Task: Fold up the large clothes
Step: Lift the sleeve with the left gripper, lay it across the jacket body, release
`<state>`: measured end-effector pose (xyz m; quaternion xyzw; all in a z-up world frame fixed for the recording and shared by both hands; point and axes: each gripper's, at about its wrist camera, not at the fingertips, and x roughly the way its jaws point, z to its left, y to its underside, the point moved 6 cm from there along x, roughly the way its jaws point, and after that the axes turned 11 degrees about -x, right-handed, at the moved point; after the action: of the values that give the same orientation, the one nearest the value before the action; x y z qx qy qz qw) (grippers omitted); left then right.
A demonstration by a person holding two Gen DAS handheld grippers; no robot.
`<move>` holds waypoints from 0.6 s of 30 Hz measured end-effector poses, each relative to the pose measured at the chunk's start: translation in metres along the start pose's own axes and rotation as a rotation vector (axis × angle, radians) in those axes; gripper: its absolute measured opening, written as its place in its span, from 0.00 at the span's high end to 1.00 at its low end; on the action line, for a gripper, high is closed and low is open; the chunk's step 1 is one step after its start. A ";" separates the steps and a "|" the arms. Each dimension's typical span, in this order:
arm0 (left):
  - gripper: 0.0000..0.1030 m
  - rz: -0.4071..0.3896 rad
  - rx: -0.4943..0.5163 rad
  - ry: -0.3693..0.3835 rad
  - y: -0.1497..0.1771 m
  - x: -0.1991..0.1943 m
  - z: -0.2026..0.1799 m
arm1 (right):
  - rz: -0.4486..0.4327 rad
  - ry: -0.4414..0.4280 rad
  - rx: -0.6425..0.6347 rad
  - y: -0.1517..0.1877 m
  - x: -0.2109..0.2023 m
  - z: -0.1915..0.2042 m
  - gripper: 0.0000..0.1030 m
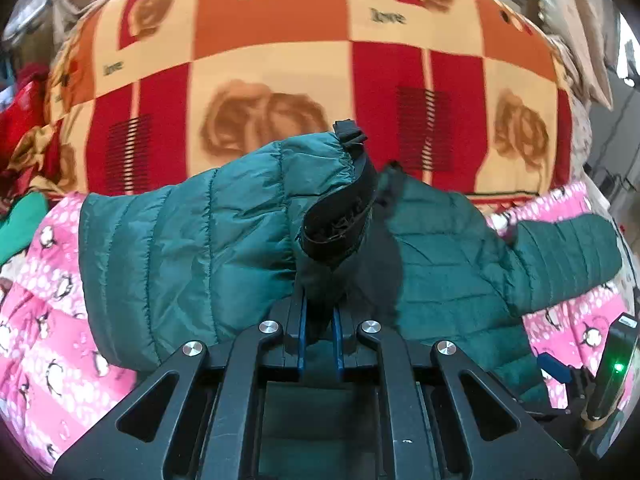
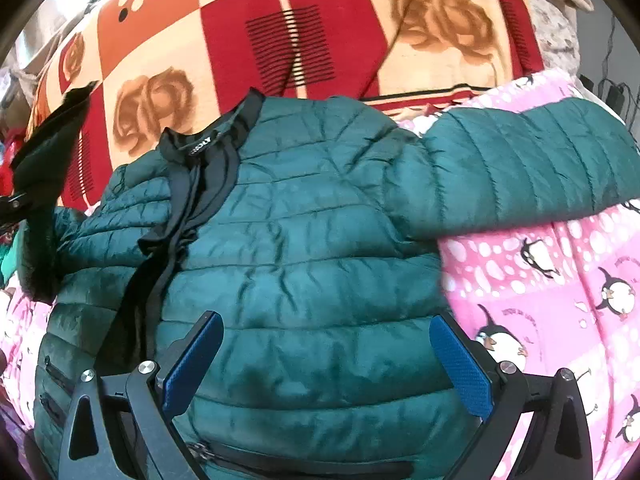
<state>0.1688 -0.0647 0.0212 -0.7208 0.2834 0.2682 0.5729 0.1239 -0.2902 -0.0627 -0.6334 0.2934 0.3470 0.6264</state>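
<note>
Soft, slick green puffer jacket (image 2: pixel 304 240), light and bulky.
Left gripper (image 1: pixel 320 320) pinches its sleeve, probably at the cuff; right gripper (image 2: pixel 326 364) gapes empty above the hem.

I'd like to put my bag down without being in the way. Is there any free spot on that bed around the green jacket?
Free: the red and orange rose blanket beyond the jacket's collar, and the pink penguin blanket below the outstretched sleeve. Crowded: the green puffer jacket fills the middle, and loose clothes pile at the left edge.
</note>
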 end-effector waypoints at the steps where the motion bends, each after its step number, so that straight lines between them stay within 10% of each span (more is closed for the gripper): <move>1: 0.91 0.006 0.009 0.002 0.002 0.003 -0.007 | 0.001 0.002 0.006 0.001 0.000 -0.003 0.00; 18: 0.91 0.165 0.070 0.030 0.054 0.073 -0.073 | 0.034 0.007 0.069 0.020 0.000 -0.038 0.00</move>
<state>0.1855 -0.1537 -0.0529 -0.6784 0.3596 0.2938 0.5693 0.1104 -0.3295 -0.0752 -0.6076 0.3183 0.3449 0.6407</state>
